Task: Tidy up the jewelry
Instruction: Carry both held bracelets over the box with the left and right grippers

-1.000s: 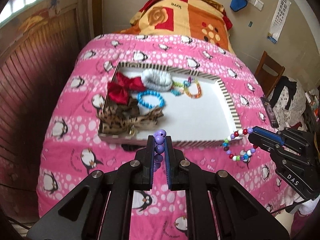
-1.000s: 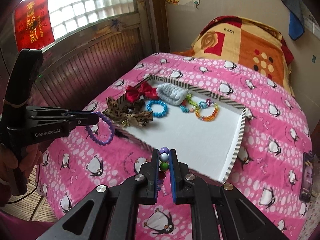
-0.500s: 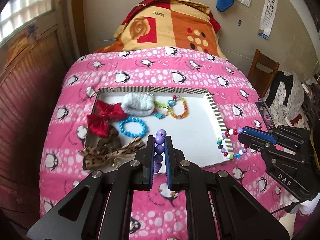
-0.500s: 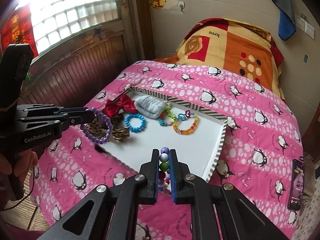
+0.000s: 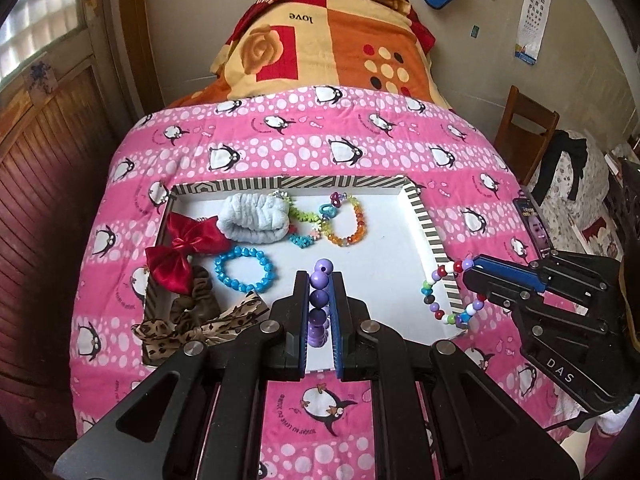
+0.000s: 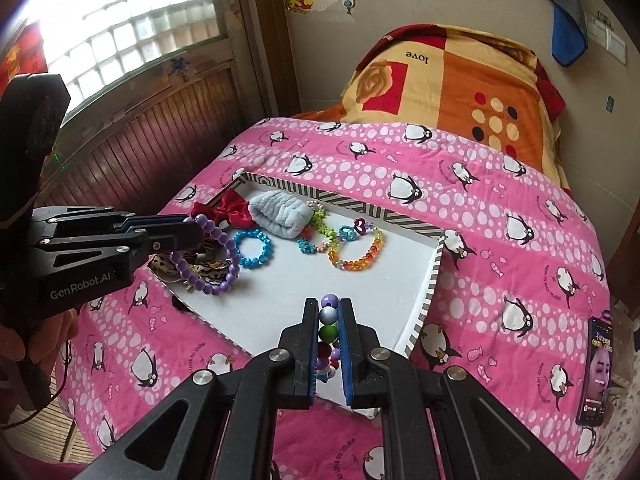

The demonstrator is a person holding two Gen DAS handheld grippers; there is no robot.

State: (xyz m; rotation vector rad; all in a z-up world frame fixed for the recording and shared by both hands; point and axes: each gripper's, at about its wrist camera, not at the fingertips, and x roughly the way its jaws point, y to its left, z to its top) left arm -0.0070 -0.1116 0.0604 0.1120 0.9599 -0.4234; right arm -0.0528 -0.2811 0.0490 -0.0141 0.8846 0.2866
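Note:
A white tray (image 5: 424, 220) with a striped rim lies on the pink penguin blanket. It holds a red bow (image 5: 180, 248), a white fluffy scrunchie (image 5: 256, 220), a blue bead bracelet (image 5: 244, 270), a rainbow bracelet (image 5: 348, 232) and a leopard bow (image 5: 192, 324). My left gripper (image 5: 320, 276) is shut on a purple bead bracelet (image 6: 212, 256), which dangles over the tray's near left part. My right gripper (image 6: 329, 304) is shut on a multicolour bead bracelet (image 5: 440, 300), which hangs over the tray's near right corner.
A phone (image 6: 598, 368) lies on the blanket right of the tray. A folded orange blanket (image 5: 332, 52) sits at the head of the bed. A wooden chair (image 5: 528, 132) stands at the right, and wood panelling (image 6: 160, 140) runs along the left.
Both grippers have shifted sideways together along the tray's near side, each still holding its bracelet. The left one has gone from the tray's front left corner to over its white floor.

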